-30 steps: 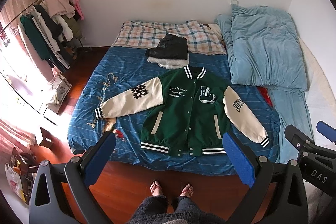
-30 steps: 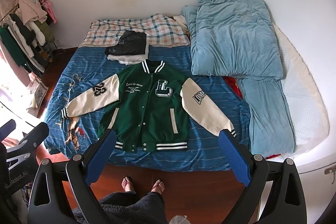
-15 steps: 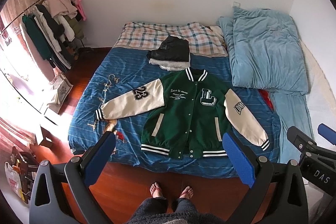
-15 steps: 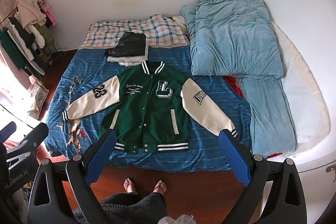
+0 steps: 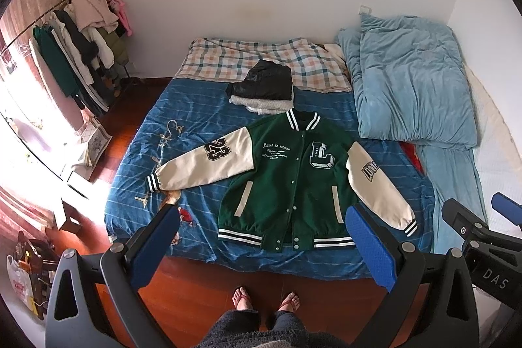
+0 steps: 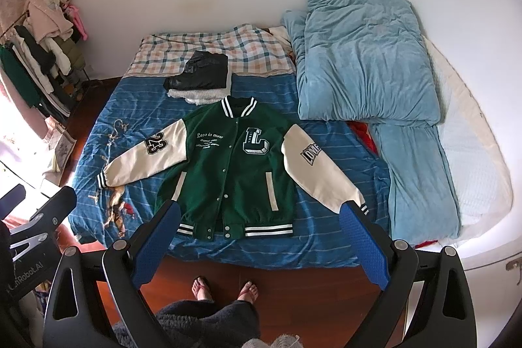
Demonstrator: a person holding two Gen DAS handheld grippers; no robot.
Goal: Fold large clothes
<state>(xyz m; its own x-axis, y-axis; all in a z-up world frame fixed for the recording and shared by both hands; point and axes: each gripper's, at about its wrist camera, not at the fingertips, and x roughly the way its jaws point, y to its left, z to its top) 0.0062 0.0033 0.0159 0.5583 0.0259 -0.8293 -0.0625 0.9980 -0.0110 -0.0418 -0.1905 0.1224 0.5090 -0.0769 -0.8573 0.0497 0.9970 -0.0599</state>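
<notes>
A green varsity jacket [image 5: 290, 178] with cream sleeves lies flat, face up and buttoned, on the blue striped bedsheet [image 5: 195, 113]; it also shows in the right wrist view [image 6: 235, 168]. Both sleeves are spread out to the sides. My left gripper [image 5: 261, 224] is open and empty, held high above the bed's near edge. My right gripper [image 6: 259, 219] is open and empty at a similar height. Each gripper shows at the edge of the other's view.
A folded pile of black and white clothes [image 5: 261, 90] lies behind the jacket by a plaid blanket [image 5: 261, 57]. A blue duvet [image 5: 407, 87] fills the bed's right side. A clothes rack [image 5: 78, 54] stands left. The person's feet [image 5: 264, 299] stand on the wooden floor.
Both grippers have drawn slightly back and up, so the bed looks a little smaller. The jacket has not moved.
</notes>
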